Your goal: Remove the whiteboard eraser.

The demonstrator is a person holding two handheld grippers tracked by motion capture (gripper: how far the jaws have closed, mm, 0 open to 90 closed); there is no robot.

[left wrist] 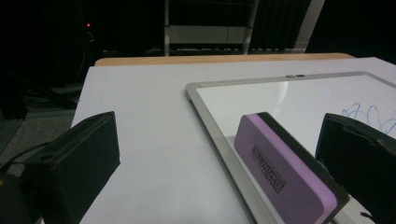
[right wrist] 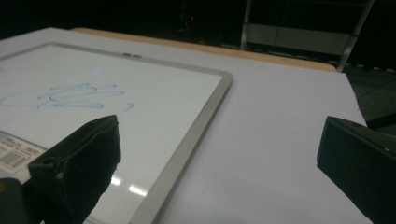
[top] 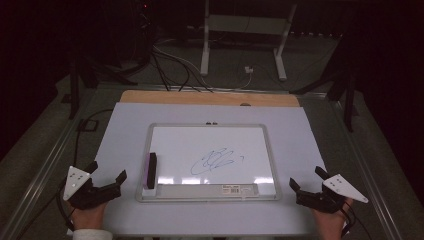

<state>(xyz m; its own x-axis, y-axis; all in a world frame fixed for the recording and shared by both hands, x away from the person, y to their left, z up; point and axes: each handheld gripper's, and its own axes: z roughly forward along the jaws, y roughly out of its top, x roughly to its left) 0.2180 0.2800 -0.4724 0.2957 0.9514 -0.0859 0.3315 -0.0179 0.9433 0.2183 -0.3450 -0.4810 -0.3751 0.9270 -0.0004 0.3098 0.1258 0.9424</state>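
Observation:
A whiteboard (top: 210,131) with a grey frame lies flat on the white tabletop, a blue scribble (top: 214,161) near its middle. A purple eraser with a black felt side (top: 150,171) stands on edge at the board's left rim. In the left gripper view the eraser (left wrist: 285,170) lies ahead between the jaws, touching neither. My left gripper (top: 106,176) rests open on the table left of the board. My right gripper (top: 306,177) rests open at the board's right front corner, nothing between its jaws. The board's right frame (right wrist: 196,135) runs past the right gripper's left jaw.
A white sheet (top: 125,135) covers the table, with a wooden strip (top: 210,98) along the far edge. Beyond it on the dark floor stand a white frame stand (top: 240,30) and loose cables (top: 170,70). A barcode label (top: 235,189) sits on the board's front edge.

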